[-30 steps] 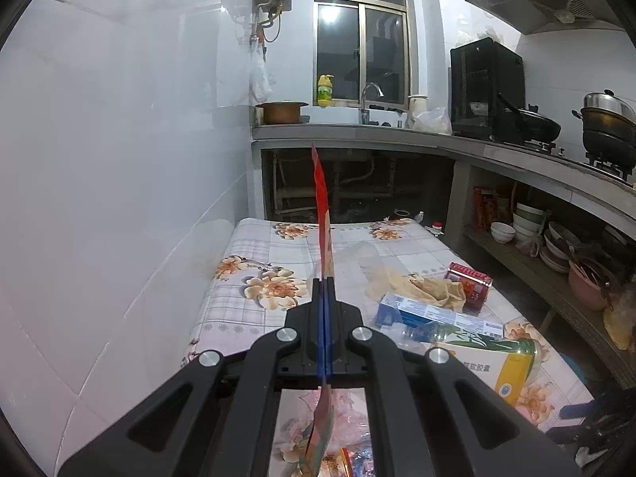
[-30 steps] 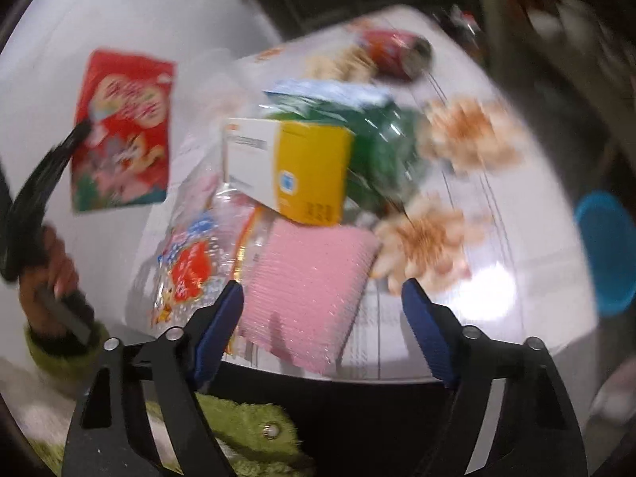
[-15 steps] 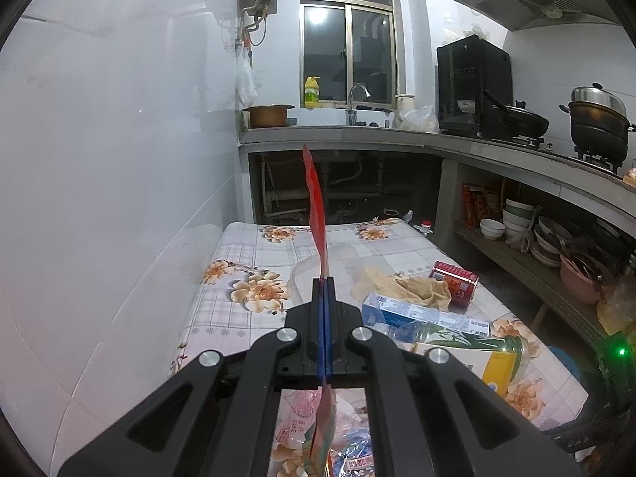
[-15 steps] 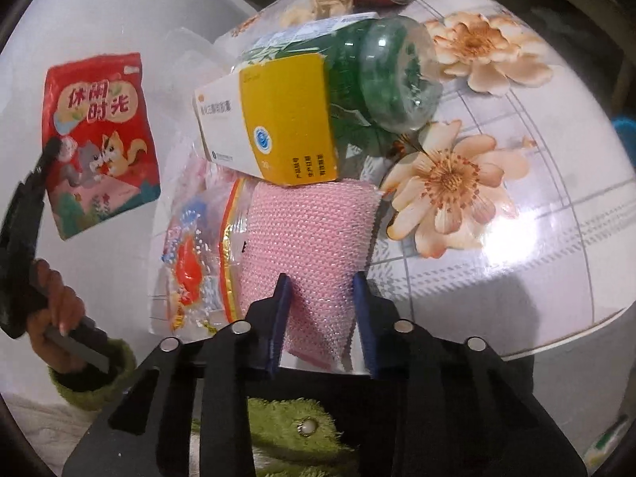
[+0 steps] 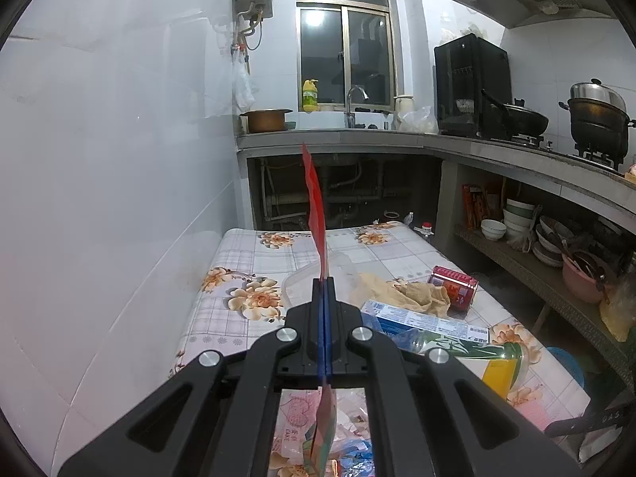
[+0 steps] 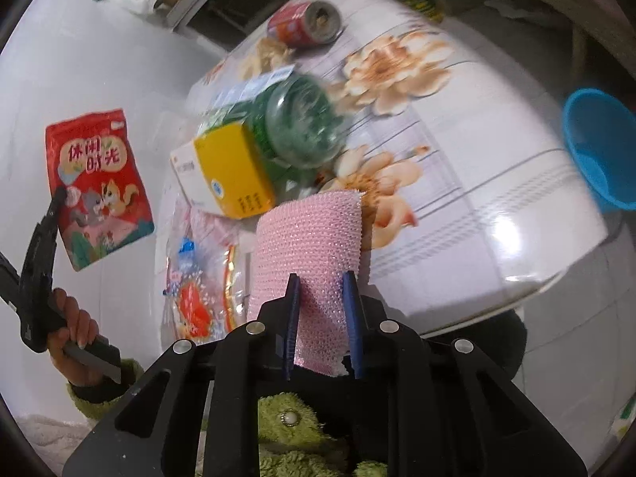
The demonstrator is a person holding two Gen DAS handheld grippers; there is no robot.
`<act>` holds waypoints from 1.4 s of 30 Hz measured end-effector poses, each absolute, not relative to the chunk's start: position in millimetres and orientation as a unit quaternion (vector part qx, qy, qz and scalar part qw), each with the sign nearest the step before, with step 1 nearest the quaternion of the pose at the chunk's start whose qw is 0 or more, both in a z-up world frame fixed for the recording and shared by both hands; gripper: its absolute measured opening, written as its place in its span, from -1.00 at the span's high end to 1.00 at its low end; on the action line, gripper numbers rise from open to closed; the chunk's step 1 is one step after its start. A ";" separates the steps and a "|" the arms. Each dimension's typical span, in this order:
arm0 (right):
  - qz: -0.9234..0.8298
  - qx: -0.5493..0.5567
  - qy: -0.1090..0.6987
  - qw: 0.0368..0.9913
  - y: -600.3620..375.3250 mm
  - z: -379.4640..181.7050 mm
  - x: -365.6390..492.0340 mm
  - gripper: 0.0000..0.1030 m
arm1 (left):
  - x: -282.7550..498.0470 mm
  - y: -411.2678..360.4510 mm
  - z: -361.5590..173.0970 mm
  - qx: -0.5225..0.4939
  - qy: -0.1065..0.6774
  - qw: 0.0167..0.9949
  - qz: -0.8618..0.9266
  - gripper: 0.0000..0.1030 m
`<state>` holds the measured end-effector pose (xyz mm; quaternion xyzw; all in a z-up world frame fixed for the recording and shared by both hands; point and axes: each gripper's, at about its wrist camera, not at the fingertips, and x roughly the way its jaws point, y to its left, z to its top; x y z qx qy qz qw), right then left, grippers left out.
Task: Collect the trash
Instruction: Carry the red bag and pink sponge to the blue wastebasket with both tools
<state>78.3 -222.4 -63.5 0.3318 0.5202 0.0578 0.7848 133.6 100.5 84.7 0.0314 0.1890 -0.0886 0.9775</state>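
Observation:
My left gripper (image 5: 324, 284) is shut on a red snack bag (image 5: 316, 206), seen edge-on and held above the table; the right wrist view shows the bag (image 6: 97, 187) face-on in that gripper (image 6: 59, 198). My right gripper (image 6: 320, 278) is shut on a pink scrub sponge (image 6: 312, 238), lifted off the table's near edge. On the flowered table (image 6: 477, 183) lie a yellow and white box (image 6: 228, 175), a green bottle (image 6: 302, 123), a red can (image 6: 304, 24), a crumpled brown paper (image 5: 405, 292) and clear wrappers (image 6: 198, 278).
A blue bin (image 6: 604, 147) stands on the floor right of the table. A white tiled wall (image 5: 111, 198) runs along the left. A kitchen counter (image 5: 477, 147) with pots wraps the back and right, with shelves of bowls (image 5: 528, 226) under it.
My right gripper closed on the pink sponge and lifted it off the table. The left gripper keeps its hold on the red bag and rose a little.

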 end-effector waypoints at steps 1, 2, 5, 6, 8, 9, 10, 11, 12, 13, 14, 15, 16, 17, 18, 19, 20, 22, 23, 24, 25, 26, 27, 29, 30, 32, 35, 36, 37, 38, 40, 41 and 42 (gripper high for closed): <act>0.055 0.334 0.517 0.786 -225.4 -62.9 76.2 0.62 | 133.7 99.1 85.5 0.032 0.188 0.978 -0.088 1.00; 0.053 0.335 0.515 0.787 -224.3 -62.3 74.5 0.62 | 133.9 98.1 86.3 0.033 0.188 0.978 -0.088 1.00; 0.046 0.342 0.504 0.792 -235.3 -62.1 68.6 0.63 | 131.7 94.0 88.2 0.037 0.184 0.978 -0.088 1.00; 0.045 0.344 0.501 0.793 -230.0 -64.0 71.7 0.63 | 131.4 91.9 89.5 0.039 0.182 0.979 -0.088 1.00; 0.042 0.348 0.494 0.796 -232.5 -63.9 71.4 0.63 | 130.7 89.1 92.1 0.042 0.178 0.979 -0.089 1.00; 0.042 0.351 0.489 0.797 -236.7 -62.7 69.8 0.63 | 130.1 87.8 93.6 0.042 0.176 0.979 -0.089 1.00; 0.042 0.352 0.486 0.799 -241.4 -61.5 67.4 0.63 | 129.0 85.7 95.8 0.044 0.173 0.980 -0.090 1.00; 0.041 0.354 0.482 0.801 -244.5 -60.7 66.1 0.64 | 128.1 84.1 97.3 0.045 0.171 0.980 -0.091 1.00; 0.040 0.355 0.479 0.802 -247.1 -59.8 65.0 0.64 | 127.4 83.0 99.4 0.046 0.168 0.980 -0.092 1.00; 0.039 0.357 0.476 0.803 -249.6 -58.3 65.1 0.64 | 126.0 80.8 102.2 0.048 0.164 0.981 -0.094 1.00; 0.038 0.360 0.471 0.804 -252.9 -57.7 64.0 0.64 | 124.8 78.8 105.3 0.049 0.161 0.981 -0.096 1.00; 0.038 0.362 0.467 0.805 -255.1 -56.2 63.6 0.64 | 123.8 77.3 108.5 0.048 0.158 0.981 -0.100 1.00; 0.037 0.364 0.464 0.807 -256.7 -55.4 63.2 0.64 | 123.1 75.7 112.3 0.048 0.155 0.981 -0.104 1.00; 0.036 0.366 0.460 0.808 -259.3 -54.1 62.6 0.64 | 122.3 74.4 115.6 0.046 0.153 0.981 -0.109 1.00; 0.036 0.370 0.454 0.810 -262.0 -53.0 61.7 0.64 | 121.5 71.9 119.9 0.044 0.151 0.981 -0.117 1.00; 0.036 0.372 0.449 0.812 -264.2 -51.3 61.6 0.64 | 121.6 69.0 124.1 0.042 0.148 0.980 -0.125 1.00; 0.035 0.375 0.441 0.814 -268.6 -50.0 59.9 0.64 | 121.4 66.3 127.9 0.040 0.146 0.979 -0.132 1.00; 0.032 0.381 0.431 0.818 -274.9 -47.6 58.6 0.64 | 121.9 59.2 136.2 0.033 0.145 0.977 -0.155 1.00; 0.030 0.383 0.427 0.819 -277.8 -47.0 57.6 0.64 | 122.6 54.9 140.1 0.029 0.145 0.975 -0.168 1.00; 0.026 0.386 0.419 0.821 -282.9 -46.0 55.1 0.64 | 123.4 51.3 142.6 0.026 0.146 0.973 -0.179 1.00; 0.023 0.390 0.413 0.823 -287.5 -45.4 52.7 0.64 | 125.7 44.2 146.1 0.020 0.149 0.969 -0.198 1.00; 0.018 0.394 0.407 0.824 -292.4 -44.9 50.0 0.64 | 127.6 37.8 148.5 0.016 0.152 0.965 -0.212 1.00; 0.014 0.397 0.402 0.825 -296.3 -44.4 47.6 0.64 | 131.3 29.2 151.0 0.011 0.157 0.960 -0.232 1.00; 0.003 0.404 0.389 0.828 -306.4 -41.9 39.8 0.64 | 139.5 10.8 153.7 0.003 0.172 0.947 -0.270 1.00; -0.005 0.409 0.381 0.829 -313.5 -41.0 35.0 0.64 | 144.8 1.2 154.0 0.000 0.181 0.941 -0.287 1.00; -0.024 0.422 0.363 0.830 -329.6 -40.4 24.4 0.64 | 156.3 -27.3 153.5 0.000 0.202 0.923 -0.328 1.00; -0.050 0.438 0.343 0.830 -349.6 -41.8 10.5 0.64 | 167.8 -71.8 148.7 0.012 0.228 0.899 -0.374 1.00; -0.063 0.444 0.335 0.828 -358.8 -43.1 4.6 0.64 | 171.2 -86.1 146.5 0.016 0.237 0.891 -0.388 1.00; -0.075 0.450 0.329 0.827 -366.7 -44.5 -0.1 0.64 | 174.8 -104.3 143.1 0.021 0.250 0.880 -0.403 1.00; -0.085 0.455 0.324 0.825 -374.3 -46.4 -5.0 0.64 | 177.8 -120.9 139.3 0.025 0.263 0.869 -0.418 1.00; -0.114 0.468 0.311 0.820 -394.5 -52.9 -16.3 0.64 | 182.0 -157.5 130.0 0.035 0.289 0.846 -0.447 1.00; -0.123 0.472 0.307 0.817 -401.2 -56.0 -20.2 0.64 | 183.8 -174.1 123.6 0.039 0.301 0.836 -0.457 1.00; -0.139 0.480 0.303 0.811 -412.6 -61.5 -27.0 0.64 | 186.2 -190.7 118.1 0.043 0.314 0.824 -0.469 1.00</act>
